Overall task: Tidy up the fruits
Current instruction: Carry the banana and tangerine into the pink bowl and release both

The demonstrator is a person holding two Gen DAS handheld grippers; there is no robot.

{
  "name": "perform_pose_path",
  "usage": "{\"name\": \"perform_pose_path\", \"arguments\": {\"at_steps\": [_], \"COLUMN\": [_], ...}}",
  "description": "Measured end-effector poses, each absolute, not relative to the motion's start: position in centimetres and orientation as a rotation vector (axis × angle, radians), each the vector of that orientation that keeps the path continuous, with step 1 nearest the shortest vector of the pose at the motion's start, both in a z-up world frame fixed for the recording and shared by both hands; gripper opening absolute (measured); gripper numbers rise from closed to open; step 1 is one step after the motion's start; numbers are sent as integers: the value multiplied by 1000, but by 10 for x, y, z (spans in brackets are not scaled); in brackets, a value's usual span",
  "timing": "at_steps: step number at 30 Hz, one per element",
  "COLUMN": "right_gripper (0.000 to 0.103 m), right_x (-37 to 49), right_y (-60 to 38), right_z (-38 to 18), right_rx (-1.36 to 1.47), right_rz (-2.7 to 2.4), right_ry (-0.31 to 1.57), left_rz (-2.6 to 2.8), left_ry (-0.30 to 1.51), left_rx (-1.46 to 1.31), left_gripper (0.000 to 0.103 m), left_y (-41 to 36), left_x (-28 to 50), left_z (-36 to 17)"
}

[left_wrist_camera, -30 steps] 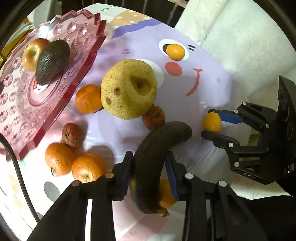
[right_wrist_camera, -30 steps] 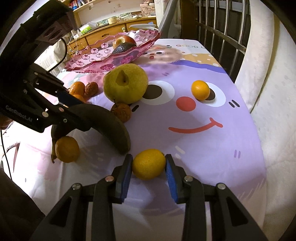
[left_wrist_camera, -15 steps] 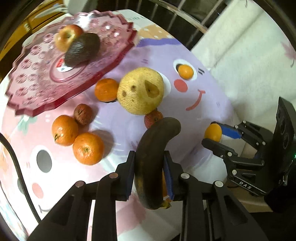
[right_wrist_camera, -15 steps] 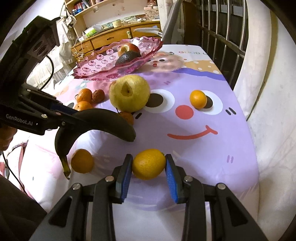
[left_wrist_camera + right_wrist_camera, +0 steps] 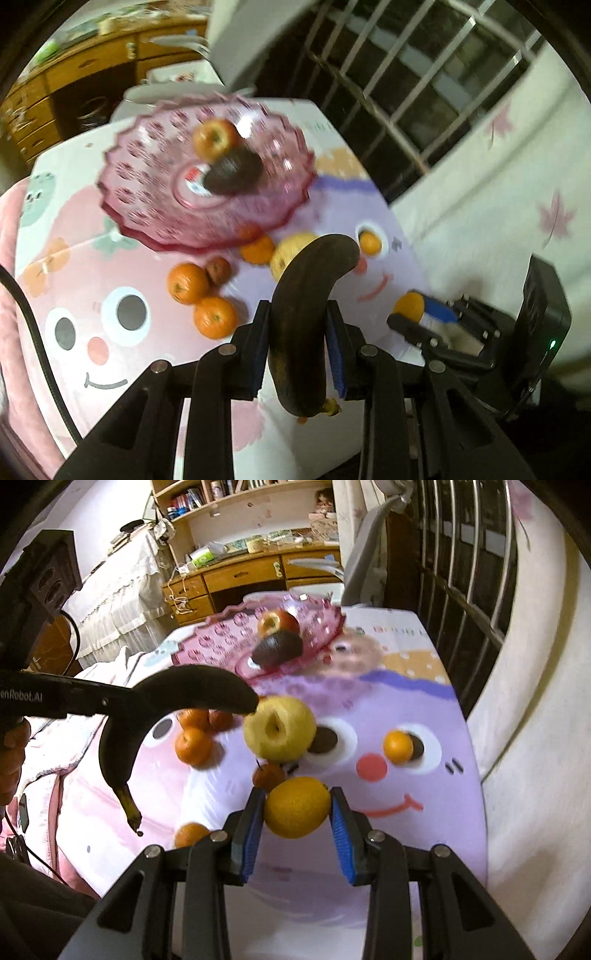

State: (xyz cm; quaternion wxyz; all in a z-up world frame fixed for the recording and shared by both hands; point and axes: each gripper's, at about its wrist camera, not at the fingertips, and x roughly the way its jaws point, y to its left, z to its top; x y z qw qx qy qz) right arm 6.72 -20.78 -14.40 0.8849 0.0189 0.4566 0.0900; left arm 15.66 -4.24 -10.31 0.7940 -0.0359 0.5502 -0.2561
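Cartoon faces in pink and lilac cover the cloth on the tabletop (image 5: 424, 686), which stands against a barred window with a wooden sideboard and bookshelves beyond its far edge. I have both fruits lifted clear of the cloth: my left tool (image 5: 297, 347) is clamped on the dark overripe banana (image 5: 306, 314), and my right tool (image 5: 297, 821) is closed around a small yellow-orange citrus (image 5: 297, 806). As I judge it, this is the carry step, with the pink glass dish (image 5: 147, 192) at the far end as the target; it already holds an apple (image 5: 214, 138) and an avocado (image 5: 234, 173). Next I need to bring the banana over the dish rim and lay it in the free part, without knocking those two. Loose oranges (image 5: 186, 282) and the big yellow pear (image 5: 279, 727) wait mid-cloth; motion blur hides finer detail.
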Motion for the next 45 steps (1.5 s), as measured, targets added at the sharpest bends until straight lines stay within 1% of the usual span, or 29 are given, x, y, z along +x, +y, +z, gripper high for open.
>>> {"name": "perform_pose_path", "arguments": {"at_steps": [7,12,16,26,32,34,41,43,44,45], "right_gripper": [35,36,36,36,36,36,36,36,38,44], "right_x": [94,119,143,204,237,245,258,261,262,263], "right_y": [-196,-185,-175,-156,-148,-147,-144,-145,-146,-146], "right_z": [-118,-108,-105,-112,-138,-145,-161,-162,-161,-160], "right_rx": [11,-4,-8,5,1,0,4,23,39,48], "right_rz": [237,275,303,347,346,344,343,344,345,345], "right_ry": [915,902,905,913,997,1024,1087,1102,1111,1113], "left_rz": [-453,-386,-338,-233,-191,-204,-187,-173,-166,-162], "left_ry": [1083,1025,1005,1045,1152,1164,1206,1215,1216,1219], "left_rx": [-193,-286,-331,-401,-414,-435,-402,-406,-407,-405], "left_gripper": [26,26,26,26,25,14,14,17,18,20], "left_y": [-15,9,24,41,42,42,38,40,41,42], "left_x": [179,209,235,301,329,334,343,343,342,341], "left_z": [-73,-64,-66,-108,-150,-158,-168,-168,-167,-166]}}
